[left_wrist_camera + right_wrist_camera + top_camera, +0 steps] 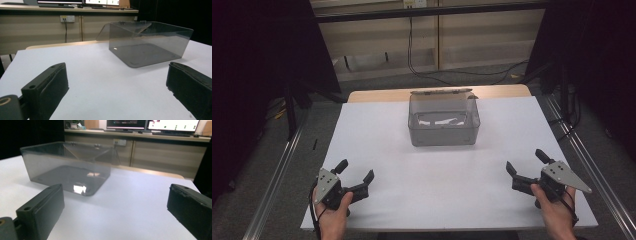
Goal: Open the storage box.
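Observation:
A clear smoky plastic box (443, 121) with its hinged lid swung open behind it stands at the far middle of the white table (402, 165); nothing shows inside it. My left gripper (356, 171) rests low at the front left, open, with nothing between its jaws. My right gripper (526, 161) sits at the front right, also open and holding nothing. Both point roughly toward the box. In the left gripper view the box (150, 45) lies ahead to the right; in the right gripper view the box (67, 167) lies ahead to the left.
The white sheet covers a wooden tabletop (377, 95) whose far edge shows behind the box. Metal rails (277, 175) run along both sides of the table. Cables (447, 74) lie on the floor beyond. A bench with monitors (152, 125) stands against the far wall.

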Demonstrator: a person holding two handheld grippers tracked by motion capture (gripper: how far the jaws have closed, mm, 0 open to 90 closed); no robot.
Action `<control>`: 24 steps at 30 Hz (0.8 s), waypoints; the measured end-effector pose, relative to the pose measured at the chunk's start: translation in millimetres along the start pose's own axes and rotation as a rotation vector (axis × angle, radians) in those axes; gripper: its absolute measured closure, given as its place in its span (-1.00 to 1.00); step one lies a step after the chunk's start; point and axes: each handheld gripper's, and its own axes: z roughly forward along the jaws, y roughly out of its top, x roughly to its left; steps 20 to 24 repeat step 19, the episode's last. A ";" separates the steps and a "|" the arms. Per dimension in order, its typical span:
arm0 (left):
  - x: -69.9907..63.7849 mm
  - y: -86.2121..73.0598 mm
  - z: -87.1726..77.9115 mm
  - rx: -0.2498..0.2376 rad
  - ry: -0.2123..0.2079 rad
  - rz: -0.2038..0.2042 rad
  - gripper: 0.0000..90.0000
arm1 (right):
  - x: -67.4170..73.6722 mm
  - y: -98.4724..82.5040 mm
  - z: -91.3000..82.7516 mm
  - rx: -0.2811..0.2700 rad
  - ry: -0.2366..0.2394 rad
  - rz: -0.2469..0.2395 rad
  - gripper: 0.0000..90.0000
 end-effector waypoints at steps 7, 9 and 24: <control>2.5 -8.3 -6.6 0.007 0.045 -0.026 -0.92 | -10.5 -10.9 -9.9 0.008 -0.058 0.040 -1.00; 3.2 -8.6 -8.2 0.003 0.062 -0.018 -0.92 | -12.9 -13.1 -11.1 0.016 -0.061 0.066 -1.00; 6.3 -9.5 -2.2 0.014 0.040 -0.067 -0.94 | -10.4 -12.5 -5.9 0.005 -0.039 0.061 -1.00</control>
